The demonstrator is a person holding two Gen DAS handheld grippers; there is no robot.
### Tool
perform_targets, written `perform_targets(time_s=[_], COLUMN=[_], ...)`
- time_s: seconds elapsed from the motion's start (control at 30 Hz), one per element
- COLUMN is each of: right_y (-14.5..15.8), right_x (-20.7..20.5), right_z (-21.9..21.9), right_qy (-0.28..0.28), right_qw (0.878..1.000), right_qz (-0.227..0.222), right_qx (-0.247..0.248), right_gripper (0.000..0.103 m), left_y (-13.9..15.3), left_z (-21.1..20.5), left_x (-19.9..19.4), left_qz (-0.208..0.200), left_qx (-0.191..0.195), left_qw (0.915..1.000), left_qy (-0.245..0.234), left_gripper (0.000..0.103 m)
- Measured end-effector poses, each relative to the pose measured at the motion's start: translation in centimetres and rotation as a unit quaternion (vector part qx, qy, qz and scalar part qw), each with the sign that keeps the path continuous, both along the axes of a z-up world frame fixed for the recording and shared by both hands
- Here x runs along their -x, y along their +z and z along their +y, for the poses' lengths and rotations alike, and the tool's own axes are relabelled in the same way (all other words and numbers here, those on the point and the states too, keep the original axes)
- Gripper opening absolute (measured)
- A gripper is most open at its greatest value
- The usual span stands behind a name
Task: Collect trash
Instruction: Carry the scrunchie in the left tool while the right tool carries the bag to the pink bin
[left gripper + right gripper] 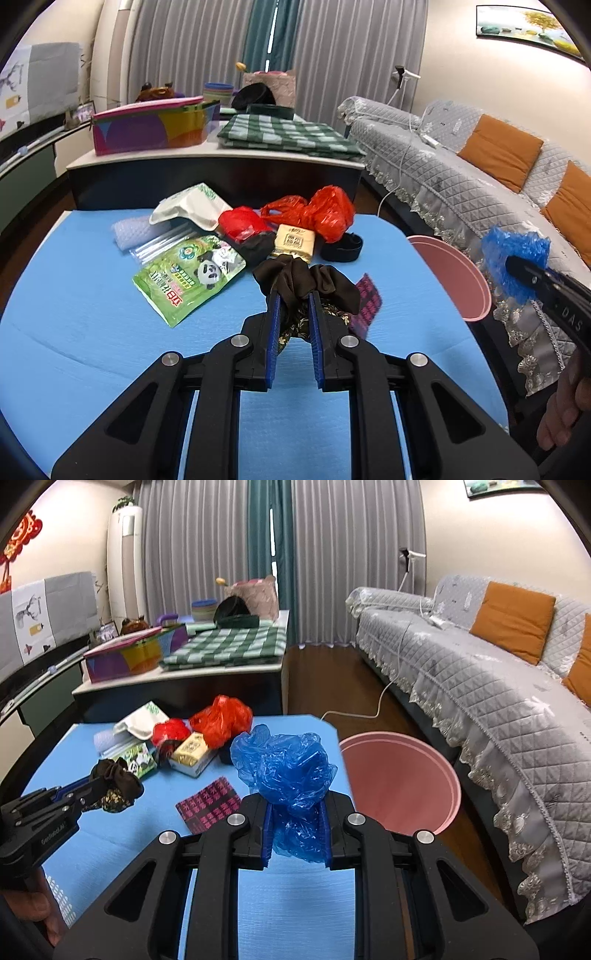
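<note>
My left gripper [294,300] is shut on a dark brown fabric scrunchie [306,280], held just above the blue mat [92,332]; it also shows in the right wrist view [116,775]. My right gripper [297,808] is shut on a crumpled blue plastic bag [286,768], near the mat's right edge beside the pink bin [402,775]. In the left wrist view the blue bag [517,254] hangs past the bin [450,273]. Red plastic bags [317,210], a green panda pouch [188,273], a yellow box [295,240] and a magenta patterned packet [210,803] lie on the mat.
A white pouch [188,206], bubble wrap [129,232] and a black band [341,247] lie at the mat's far side. Behind stands a low table [207,158] with a checked cloth and a colourful case. A grey-covered sofa [480,686] runs along the right.
</note>
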State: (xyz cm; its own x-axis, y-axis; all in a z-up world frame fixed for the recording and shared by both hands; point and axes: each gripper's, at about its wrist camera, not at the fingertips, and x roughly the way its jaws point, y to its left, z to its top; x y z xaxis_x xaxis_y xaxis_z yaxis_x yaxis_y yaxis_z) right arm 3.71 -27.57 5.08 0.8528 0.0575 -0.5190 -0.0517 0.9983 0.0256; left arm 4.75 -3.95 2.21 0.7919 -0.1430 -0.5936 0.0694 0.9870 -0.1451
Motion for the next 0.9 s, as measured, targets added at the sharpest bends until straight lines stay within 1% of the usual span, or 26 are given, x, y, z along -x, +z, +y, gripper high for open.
perform_targets(time_s=[0.3, 0.53, 0.67, 0.77, 0.9], right_y=[3.1, 5.2, 6.5, 7.7, 9.2], right_x=[1.2, 1.6, 0.9, -0.2, -2.6], right_z=[-2.2, -4.7, -6.5, -7.9, -9.6], right_qy=[-0.001, 0.001, 0.002, 0.006, 0.023], right_qw=[1.0, 1.0, 1.0, 1.0, 0.999], right_qz=[-0.015, -0.014, -0.006, -0.002, 0.011], right_qx=[-0.007, -0.017, -0.022, -0.031, -0.029], right_gripper=[0.02, 0.02, 0.02, 0.02, 0.02], left_y=[1.3, 2.7, 3.0, 3.6, 4.6], left_z=[-1.1, -3.1, -4.1, -4.8, -6.3], left_x=[0.8, 1.1, 0.6, -0.1, -1.5], left_qz=[-0.014, -0.024, -0.01, -0.01, -0.018], left_qx=[0.002, 0.003, 0.014, 0.018, 0.021], left_qw=[0.9998, 0.9993, 0.999, 0.9989, 0.9986], left_qy=[-0.012, -0.029, -0.04, -0.042, -0.045], left_gripper=[0.015, 0.015, 0.015, 0.015, 0.015])
